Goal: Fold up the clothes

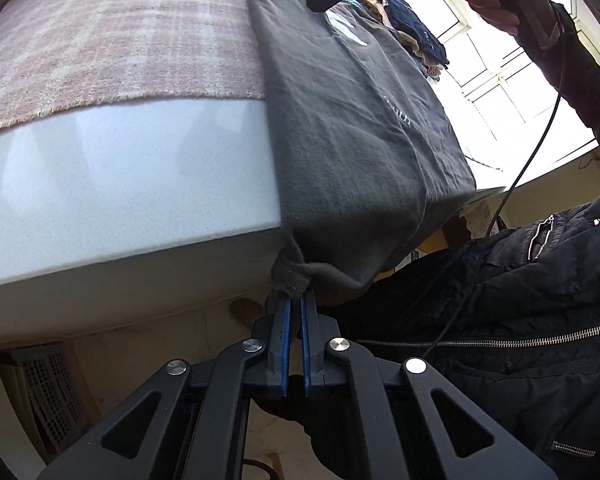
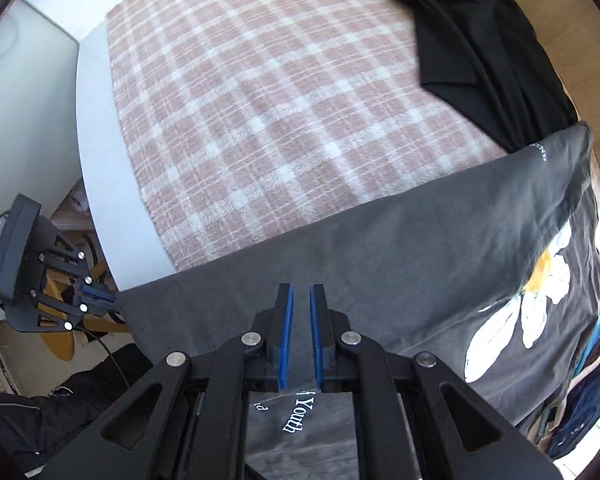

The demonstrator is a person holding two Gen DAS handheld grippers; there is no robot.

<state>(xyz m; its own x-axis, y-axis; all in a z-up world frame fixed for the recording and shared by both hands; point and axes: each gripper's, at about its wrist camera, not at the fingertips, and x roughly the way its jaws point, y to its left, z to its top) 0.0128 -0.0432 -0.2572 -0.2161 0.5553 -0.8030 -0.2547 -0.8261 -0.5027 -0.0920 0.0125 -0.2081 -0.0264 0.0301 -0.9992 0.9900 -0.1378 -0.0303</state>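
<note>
Left fingers [image 1: 294, 304]: pressed together on a bunched corner of the grey T-shirt [image 1: 352, 128], at lower centre of the left wrist view, just below the table's edge.
Right fingers [image 2: 301, 294]: nearly together, blue pads a narrow gap apart, nothing pinched; they pointed down over the grey cloth at lower centre of the right wrist view.
Table [image 1: 120, 168]: white and broad, filling the left half of the left wrist view.
Checked blanket [image 2: 260, 100]: pink and white, spread over the tabletop, taking the upper middle of the right wrist view.
Grey T-shirt: lay flat across the table's end beside the blanket, its near corner hanging over the edge; a white flower print [image 2: 528, 300] at the right, white lettering at the bottom.
Black garment [image 2: 480, 40]: crumpled at upper right, touching the T-shirt's far end.
Person's black jacket [image 1: 520, 300]: lower right of the left wrist view.
Pile of clothes [image 1: 412, 36]: small, upper right by the window.
</note>
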